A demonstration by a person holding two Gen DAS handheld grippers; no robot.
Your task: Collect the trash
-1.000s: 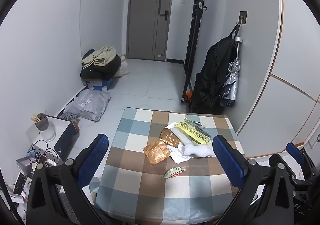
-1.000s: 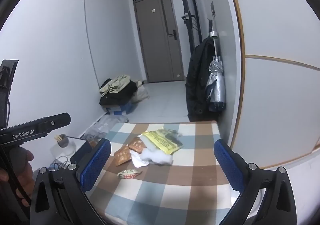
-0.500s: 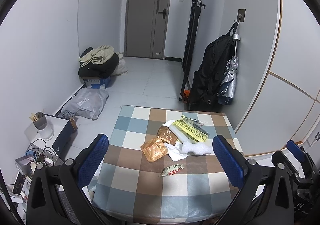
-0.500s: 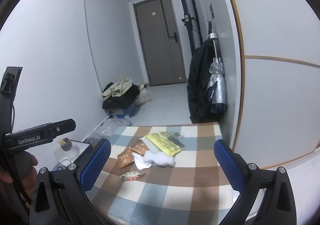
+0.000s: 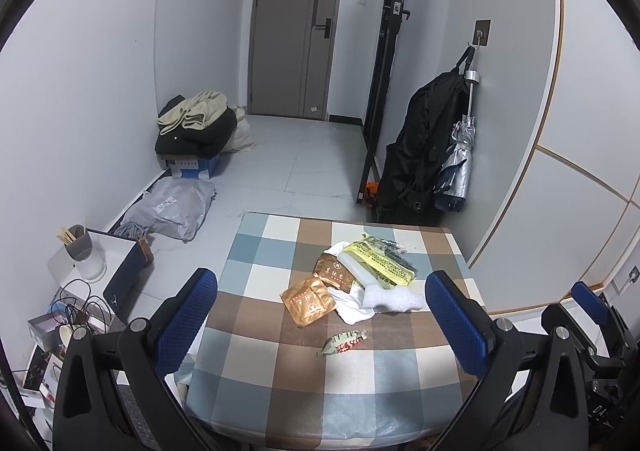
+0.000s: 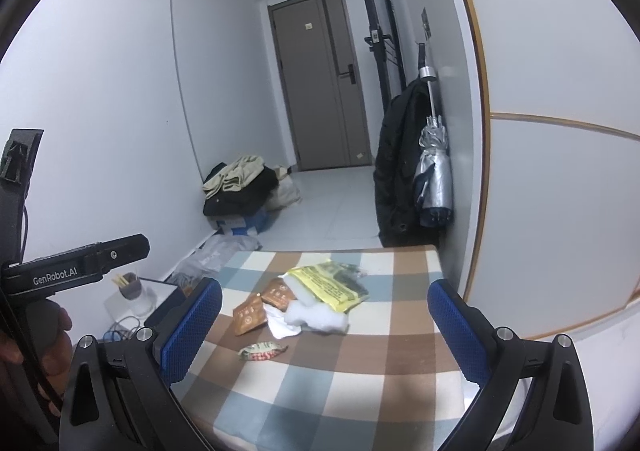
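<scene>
Trash lies in a heap on the checked table (image 5: 256, 331) (image 6: 360, 379): a yellow printed bag (image 5: 380, 261) (image 6: 328, 285), two brown sachets (image 5: 308, 299) (image 6: 250, 315), white foam and tissue (image 5: 394, 301) (image 6: 316, 319), and a small crumpled red-and-white wrapper (image 5: 344, 343) (image 6: 262, 351) nearest me. My left gripper (image 5: 322, 319) hovers open above the table's near half, blue pads wide apart, nothing held. My right gripper (image 6: 324, 325) is open too, over the near edge, empty. The left gripper's black body (image 6: 72, 265) and a hand show at the right view's left edge.
A low white stand (image 5: 108, 255) with a cup of sticks and tangled cables sits left of the table. A grey parcel bag (image 5: 172, 211) and clothes on a blue box (image 5: 196, 131) lie by the left wall. A black coat and umbrella (image 5: 432, 155) hang on the right wall.
Both grippers have risen and pulled back a little, so more of the table shows and the trash sits lower in view. Nothing on the table moved.
</scene>
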